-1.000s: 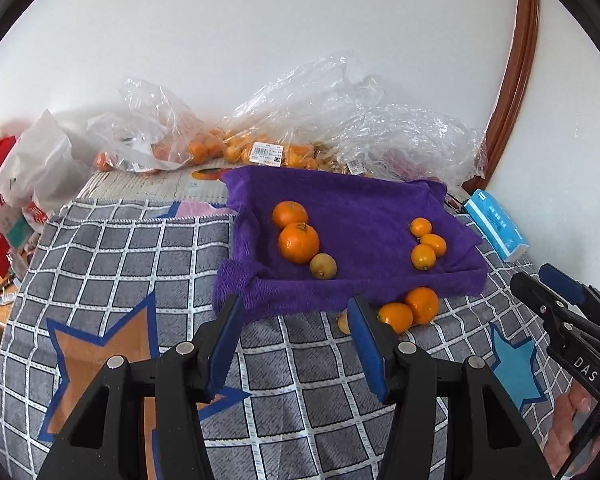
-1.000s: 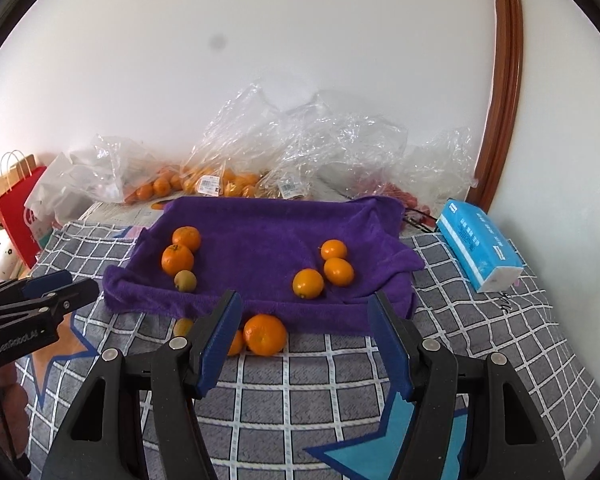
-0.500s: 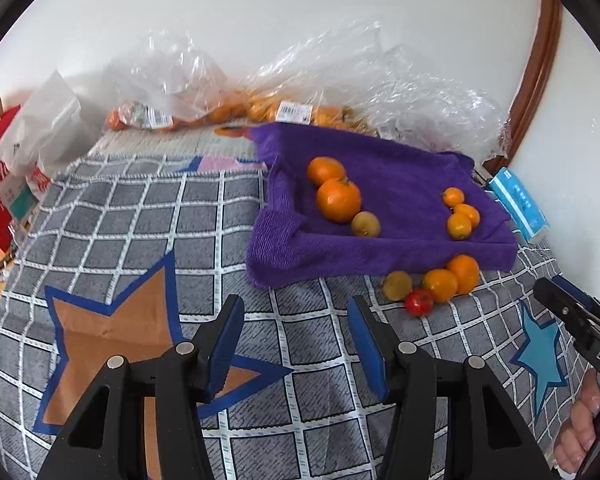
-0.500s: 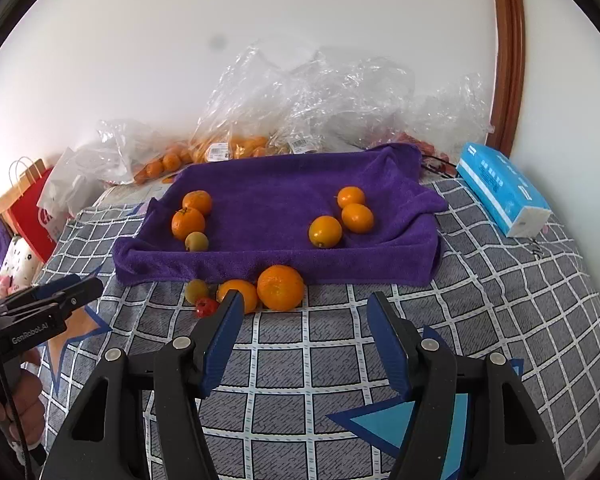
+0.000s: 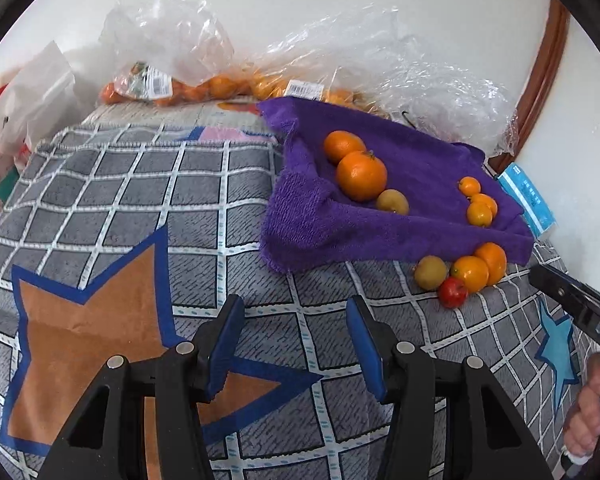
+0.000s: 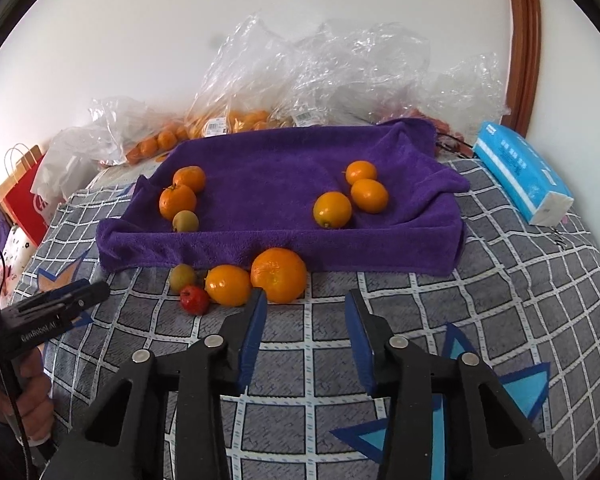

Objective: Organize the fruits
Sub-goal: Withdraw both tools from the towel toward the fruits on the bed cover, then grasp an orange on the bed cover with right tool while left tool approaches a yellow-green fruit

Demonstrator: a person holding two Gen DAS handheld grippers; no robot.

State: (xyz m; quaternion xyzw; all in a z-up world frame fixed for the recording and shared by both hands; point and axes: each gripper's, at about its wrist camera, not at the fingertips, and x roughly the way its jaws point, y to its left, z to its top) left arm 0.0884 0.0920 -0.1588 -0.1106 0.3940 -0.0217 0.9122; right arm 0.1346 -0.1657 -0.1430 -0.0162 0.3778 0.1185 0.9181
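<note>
A purple towel (image 6: pixel 276 168) lies on the checked cloth, also seen in the left wrist view (image 5: pixel 420 160). On its left are two oranges (image 6: pixel 178 201) and a small yellow-green fruit (image 6: pixel 185 221); on its right are three small oranges (image 6: pixel 332 210). In front of the towel lie a big orange (image 6: pixel 279 275), a smaller orange (image 6: pixel 228 285), a small red fruit (image 6: pixel 195 299) and a yellow-green fruit (image 6: pixel 182 277). My right gripper (image 6: pixel 304 312) is open and empty, just in front of the big orange. My left gripper (image 5: pixel 294 332) is open and empty over the cloth, left of these fruits (image 5: pixel 470 273).
Clear plastic bags of oranges (image 6: pixel 236 118) lie along the wall behind the towel. A blue tissue pack (image 6: pixel 520 172) lies at the right. A red paper bag (image 6: pixel 24 196) and white bags stand at the left edge. The checked cloth (image 5: pixel 140 200) has star patterns.
Both grippers have pulled back and tilted down, and the left has swung left. The fruits in front of the towel, including the red one, have come into full view. Nothing was grasped.
</note>
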